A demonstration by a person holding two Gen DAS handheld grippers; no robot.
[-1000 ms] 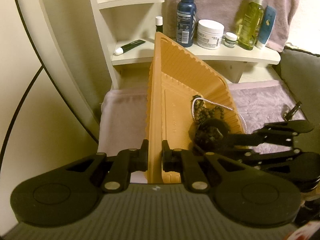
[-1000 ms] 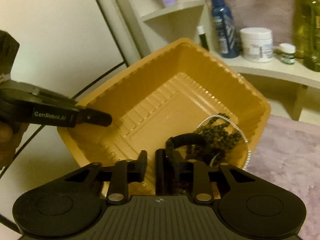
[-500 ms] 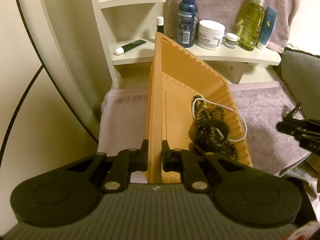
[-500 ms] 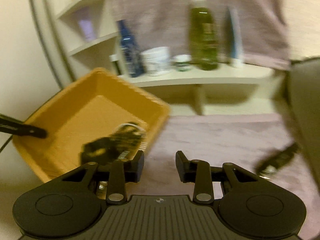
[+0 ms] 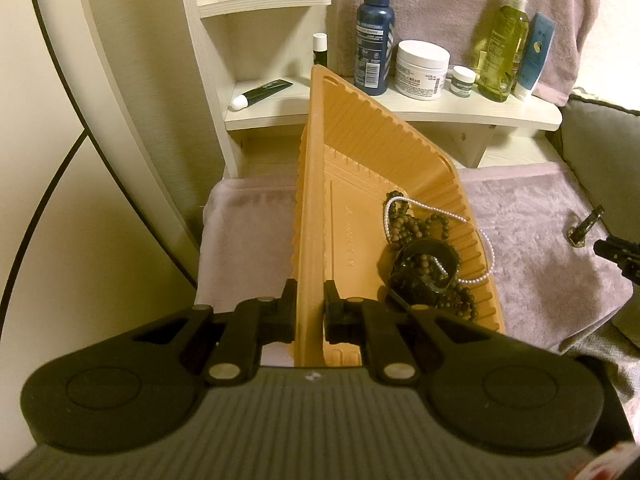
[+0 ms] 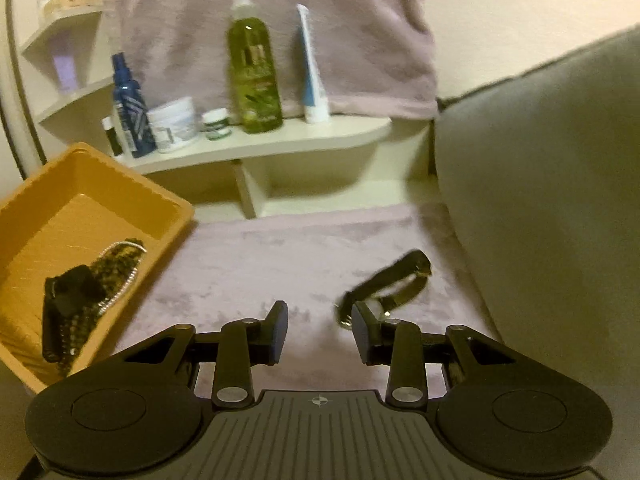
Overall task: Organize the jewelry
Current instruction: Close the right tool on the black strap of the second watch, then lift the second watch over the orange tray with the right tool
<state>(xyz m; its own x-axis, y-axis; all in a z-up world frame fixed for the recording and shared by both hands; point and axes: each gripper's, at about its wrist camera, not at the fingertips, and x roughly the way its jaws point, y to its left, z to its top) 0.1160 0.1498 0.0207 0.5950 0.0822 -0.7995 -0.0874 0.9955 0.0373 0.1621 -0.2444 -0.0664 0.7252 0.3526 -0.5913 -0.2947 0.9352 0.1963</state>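
My left gripper (image 5: 310,300) is shut on the near rim of an orange tray (image 5: 320,208), which it holds tilted above a mauve towel (image 5: 532,240). In the tray's low corner lie a dark bead necklace (image 5: 404,228), a white pearl strand (image 5: 472,224) and a black bangle (image 5: 424,268). The right wrist view shows the tray (image 6: 80,184) at the left with that jewelry (image 6: 92,284) in it. My right gripper (image 6: 320,320) is open and holds nothing. It hangs over the towel, just left of a black strap-like watch (image 6: 394,280). The left wrist view shows this watch (image 5: 586,226) at the far right.
A white corner shelf (image 5: 460,112) behind the tray carries a blue bottle (image 5: 374,28), a white jar (image 5: 422,68), a green bottle (image 5: 502,44) and tubes. A grey cushion (image 6: 552,184) rises on the right. A curved pale wall panel stands to the left.
My right gripper has left the tray and swung right over the towel toward the watch, its fingers spreading. The black bangle now lies in the tray. My left gripper and the tray have not moved.
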